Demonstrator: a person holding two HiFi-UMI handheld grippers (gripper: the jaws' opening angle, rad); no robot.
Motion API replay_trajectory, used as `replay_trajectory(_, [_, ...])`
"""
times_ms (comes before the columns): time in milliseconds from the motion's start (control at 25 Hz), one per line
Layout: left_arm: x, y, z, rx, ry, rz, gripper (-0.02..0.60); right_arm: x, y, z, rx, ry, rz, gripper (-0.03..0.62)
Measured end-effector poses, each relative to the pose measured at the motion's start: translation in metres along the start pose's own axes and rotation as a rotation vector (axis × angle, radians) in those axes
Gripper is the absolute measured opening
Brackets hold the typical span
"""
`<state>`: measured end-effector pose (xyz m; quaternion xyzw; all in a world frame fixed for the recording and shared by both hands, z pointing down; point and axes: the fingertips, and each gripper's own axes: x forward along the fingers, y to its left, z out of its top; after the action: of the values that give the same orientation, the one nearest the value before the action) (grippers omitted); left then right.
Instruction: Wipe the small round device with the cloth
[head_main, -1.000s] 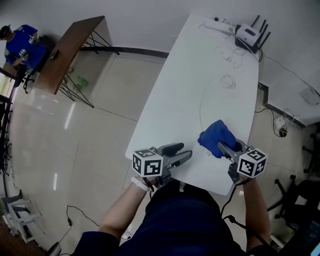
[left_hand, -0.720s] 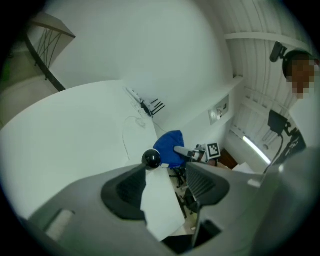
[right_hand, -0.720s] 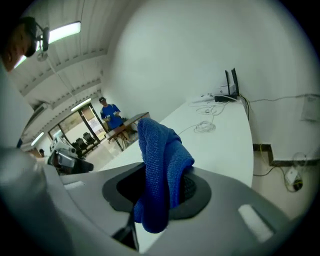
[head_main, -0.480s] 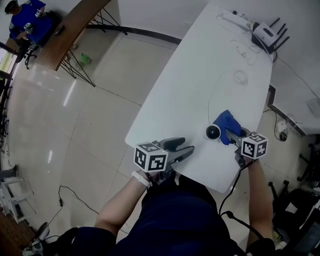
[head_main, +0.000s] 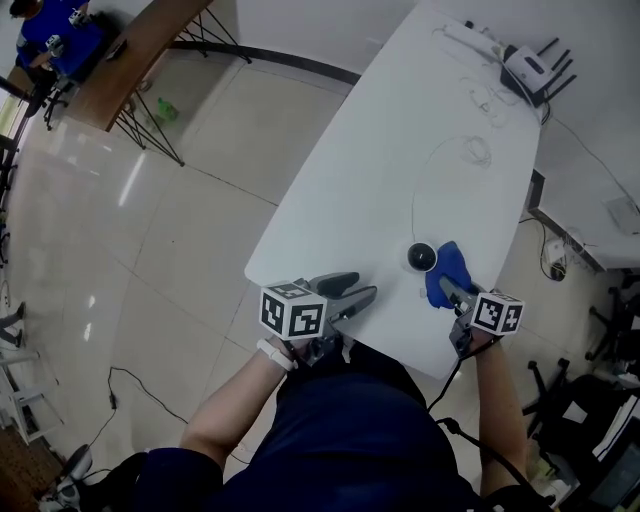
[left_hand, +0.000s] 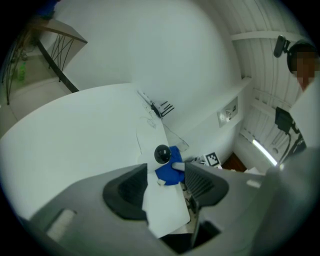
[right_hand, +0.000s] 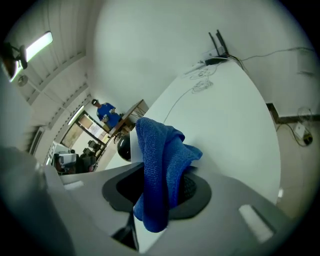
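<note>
The small round device, black and ball-like, stands on the white table near its front right edge. Touching its right side is a blue cloth, and my right gripper is shut on that cloth. In the right gripper view the cloth bulges up out of the jaws, with the device half hidden behind it on the left. My left gripper hovers at the table's front edge, left of the device, with its jaws closing on nothing. In the left gripper view the device and cloth lie ahead.
A white router with black antennas, a power strip and a thin white cable lie at the table's far end. A wooden table stands on the tiled floor at far left, with a person in blue beyond it.
The cloth covered the device a second ago. My right gripper has drawn it back toward the front right, and the device now shows. The left gripper has stayed in place.
</note>
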<state>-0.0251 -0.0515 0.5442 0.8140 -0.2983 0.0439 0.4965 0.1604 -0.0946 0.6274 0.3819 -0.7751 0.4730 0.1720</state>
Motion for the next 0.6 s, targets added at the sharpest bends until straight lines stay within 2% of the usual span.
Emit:
replay_trajectory(240, [0.008,-0.016,-0.002,0.006,0.029,-0.041,0.230,-0.002,0.047,-0.043,0.272,-0.036,0.113,0.123])
replay_trajectory(400, [0.006,-0.020,-0.012,-0.009,0.047,-0.060,0.225,0.003,0.074,-0.053,0.341,-0.058,0.197,0.124])
replay_trajectory(480, [0.003,-0.016,-0.017,-0.045,0.050,-0.057,0.215,0.002,0.074,-0.054,0.332,-0.071,0.185,0.124])
replay_trajectory(600, [0.003,-0.014,-0.024,-0.065,0.057,-0.047,0.210,-0.010,0.051,-0.053,0.319,-0.095,0.107,0.124])
